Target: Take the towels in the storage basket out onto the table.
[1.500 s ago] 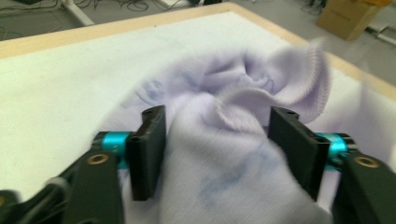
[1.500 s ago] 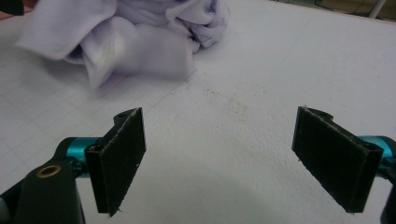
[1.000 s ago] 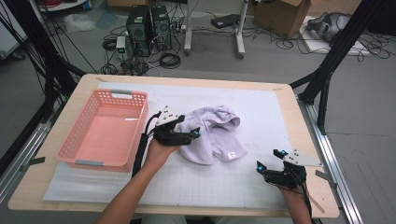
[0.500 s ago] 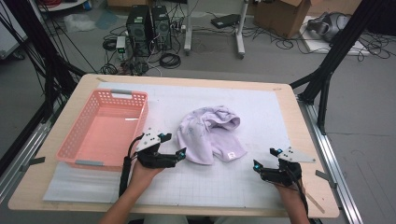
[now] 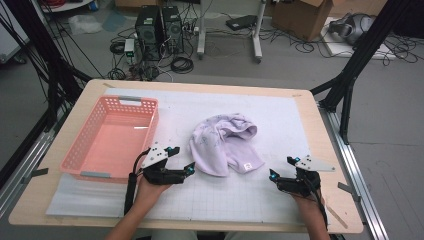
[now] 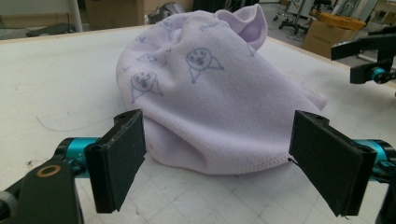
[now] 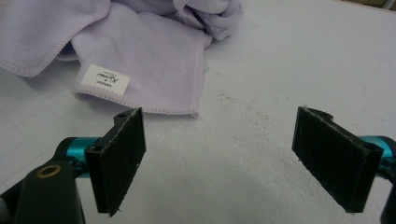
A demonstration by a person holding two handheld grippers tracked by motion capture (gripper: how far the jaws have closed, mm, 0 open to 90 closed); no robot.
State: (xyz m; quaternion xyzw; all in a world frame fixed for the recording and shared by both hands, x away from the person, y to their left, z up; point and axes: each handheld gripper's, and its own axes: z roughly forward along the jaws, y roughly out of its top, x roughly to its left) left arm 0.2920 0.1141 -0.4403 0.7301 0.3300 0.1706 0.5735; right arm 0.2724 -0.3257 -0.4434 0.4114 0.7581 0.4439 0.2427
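Note:
A crumpled lilac towel (image 5: 224,144) with small printed faces lies in the middle of the white mat. My left gripper (image 5: 181,160) sits just left of its near edge, open and holding nothing. In the left gripper view the towel (image 6: 219,88) bulges between and beyond the wide-apart jaws. My right gripper (image 5: 284,167) rests near the table's front right, open, a short way from the towel's corner. The right gripper view has the towel's corner with a white label (image 7: 104,79) ahead and to the left of the jaws.
A pink plastic basket (image 5: 114,141) stands on the left part of the mat, with nothing in it. The wooden table (image 5: 320,130) edge runs close behind my right hand. Computers and cables lie on the floor beyond the table.
My left gripper has let go of the towel and drawn back toward the front edge, now open beside it. The towel has settled flatter. The right gripper has barely shifted.

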